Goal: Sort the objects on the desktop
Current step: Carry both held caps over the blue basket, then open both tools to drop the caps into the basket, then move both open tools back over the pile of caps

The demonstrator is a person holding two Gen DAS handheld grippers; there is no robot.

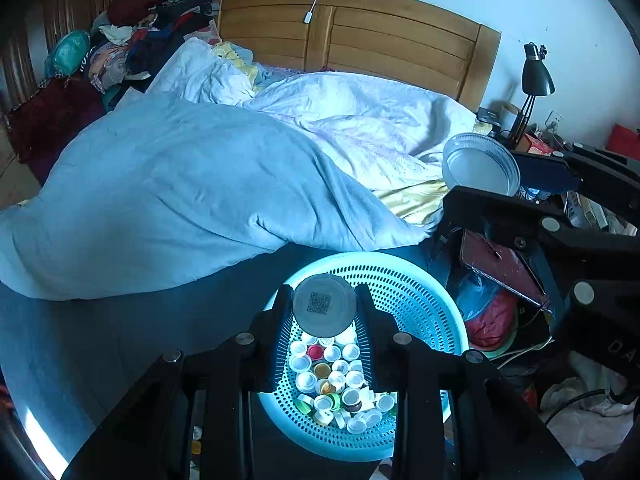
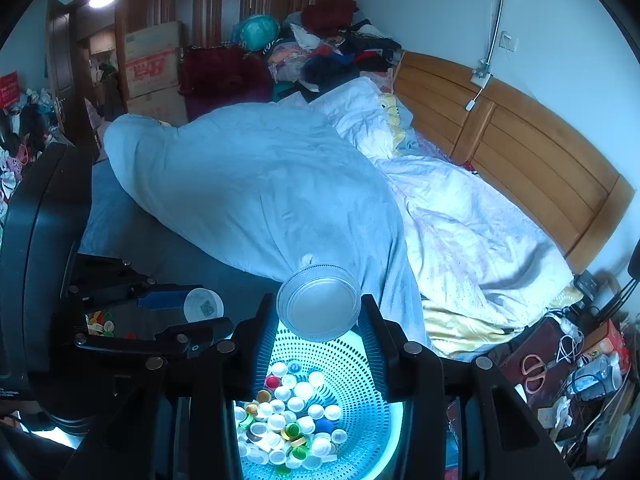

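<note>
Left gripper (image 1: 324,312) clamped on grey QR-code lid (image 1: 324,306), at twelve o'clock above turquoise basket (image 1: 420,292) of bottle caps (image 1: 336,380). Right gripper (image 2: 318,310) pinching clear lid (image 2: 319,302) likewise. Probably light, stiff, slippery plastic; best gripped across opposite rim edges.

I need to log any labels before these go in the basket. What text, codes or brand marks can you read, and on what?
"DA": pale letters on the right gripper's black body, cut off at the edge of the left wrist view.
QR code, no readable words: on the round lid in the left gripper.
Red print on the cardboard box: too blurred.
Red sign by the door: too small.
</note>
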